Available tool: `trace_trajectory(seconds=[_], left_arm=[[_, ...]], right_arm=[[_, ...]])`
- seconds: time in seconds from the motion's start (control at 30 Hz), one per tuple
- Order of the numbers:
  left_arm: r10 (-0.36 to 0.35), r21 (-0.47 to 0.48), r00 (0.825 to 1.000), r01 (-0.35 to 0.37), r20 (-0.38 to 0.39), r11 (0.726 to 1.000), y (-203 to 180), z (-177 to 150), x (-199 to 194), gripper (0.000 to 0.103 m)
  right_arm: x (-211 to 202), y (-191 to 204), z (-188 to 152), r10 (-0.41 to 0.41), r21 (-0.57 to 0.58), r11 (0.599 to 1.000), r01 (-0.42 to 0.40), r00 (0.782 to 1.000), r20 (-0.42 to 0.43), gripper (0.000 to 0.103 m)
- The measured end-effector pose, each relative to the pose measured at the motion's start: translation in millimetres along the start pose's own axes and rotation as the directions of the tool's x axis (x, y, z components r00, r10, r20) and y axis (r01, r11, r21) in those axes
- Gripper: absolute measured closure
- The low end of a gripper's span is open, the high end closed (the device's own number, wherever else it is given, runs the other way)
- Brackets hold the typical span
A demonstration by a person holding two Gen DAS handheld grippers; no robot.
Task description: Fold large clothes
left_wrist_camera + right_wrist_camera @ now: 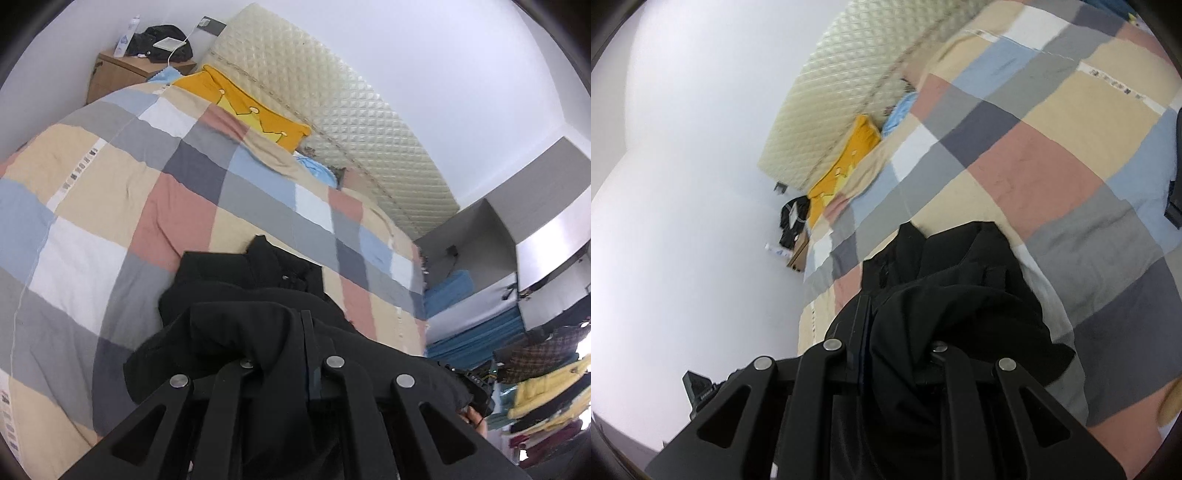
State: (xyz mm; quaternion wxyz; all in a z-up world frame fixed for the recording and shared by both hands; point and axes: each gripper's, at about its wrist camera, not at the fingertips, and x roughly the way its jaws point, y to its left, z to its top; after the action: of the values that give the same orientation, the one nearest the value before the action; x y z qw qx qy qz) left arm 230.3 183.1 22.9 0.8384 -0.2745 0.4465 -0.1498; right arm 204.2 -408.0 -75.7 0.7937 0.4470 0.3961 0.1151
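Observation:
A large black garment (236, 295) hangs bunched over the checked bedspread (110, 206). My left gripper (291, 332) is shut on a fold of it; the cloth drapes over the left finger and hides it. In the right wrist view the same black garment (956, 280) hangs in folds above the checked bedspread (1052, 155). My right gripper (886, 325) is shut on it, with cloth wrapped over the right finger.
A yellow pillow (251, 107) and a quilted cream headboard (332, 110) stand at the bed's head. A wooden nightstand (122, 70) holds a black bag and a bottle. An open wardrobe (535, 295) with hanging clothes is at the right.

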Motion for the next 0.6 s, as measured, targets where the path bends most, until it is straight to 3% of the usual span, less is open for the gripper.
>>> trace_trajectory(seconds=[0.1, 0.23, 0.37, 0.6], left_arm=[[0.084, 0.029, 0.996, -0.085, 0.032, 0.996, -4, 10, 19, 0.096], [0.171, 0.045, 0.985, -0.172, 0.034, 0.984, -2, 28, 55, 0.095], [0.249, 0.052, 0.969, -0.249, 0.01, 0.967, 9, 36, 94, 0.094], [0.265, 0.012, 0.964, -0.265, -0.006, 0.964, 35, 41, 133, 0.094]], right_arm=[[23, -8, 16, -0.009, 0.039, 0.999, 0.009, 1.0, 0.005, 0.088], [53, -26, 34, -0.101, 0.086, 0.991, 0.1, 0.995, 0.009, 0.088], [72, -48, 43, -0.105, 0.15, 0.983, 0.104, 0.994, -0.004, 0.088], [98, -79, 43, -0.041, 0.22, 0.975, 0.041, 0.999, -0.001, 0.087]])
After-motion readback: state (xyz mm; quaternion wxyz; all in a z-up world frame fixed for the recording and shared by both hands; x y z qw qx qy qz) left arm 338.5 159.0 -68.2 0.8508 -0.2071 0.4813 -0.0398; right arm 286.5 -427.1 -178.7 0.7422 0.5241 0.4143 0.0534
